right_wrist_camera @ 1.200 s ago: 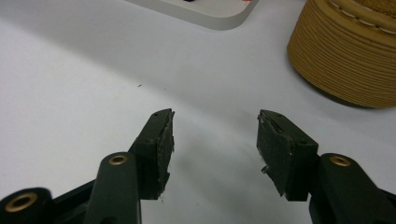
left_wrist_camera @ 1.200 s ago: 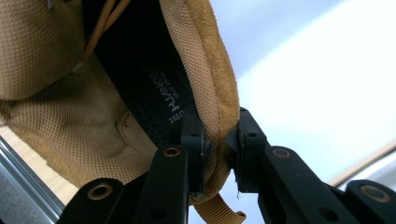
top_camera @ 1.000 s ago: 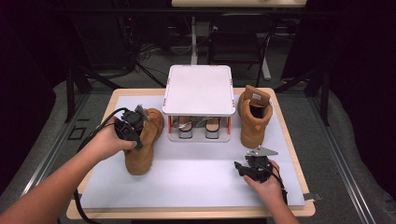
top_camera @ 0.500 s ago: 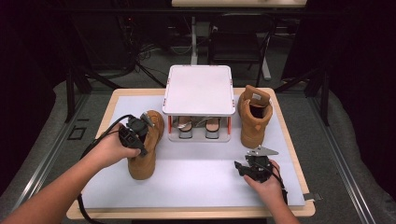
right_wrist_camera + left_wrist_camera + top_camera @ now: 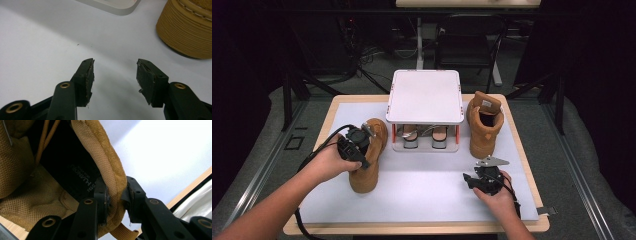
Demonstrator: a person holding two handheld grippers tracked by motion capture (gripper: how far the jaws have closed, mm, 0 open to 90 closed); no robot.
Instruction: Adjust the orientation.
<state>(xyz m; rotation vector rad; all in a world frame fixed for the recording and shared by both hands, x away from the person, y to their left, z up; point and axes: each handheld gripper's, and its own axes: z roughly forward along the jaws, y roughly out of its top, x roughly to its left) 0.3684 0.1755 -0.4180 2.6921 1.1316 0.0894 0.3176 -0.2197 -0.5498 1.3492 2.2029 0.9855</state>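
Now that I have dragged the boot (image 5: pixel 368 159) nearer, my left hand-held gripper (image 5: pixel 115 199) pinches its collar, jaws just easing; the right hand-held gripper (image 5: pixel 114 80) idles, spread.

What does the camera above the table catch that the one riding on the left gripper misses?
From above: the white shoe rack, a second boot and the right gripper. From the left gripper view: its jaws, just opening, straddling the padded collar, and a printed insole. Both show the tan boot and the table's white mat.
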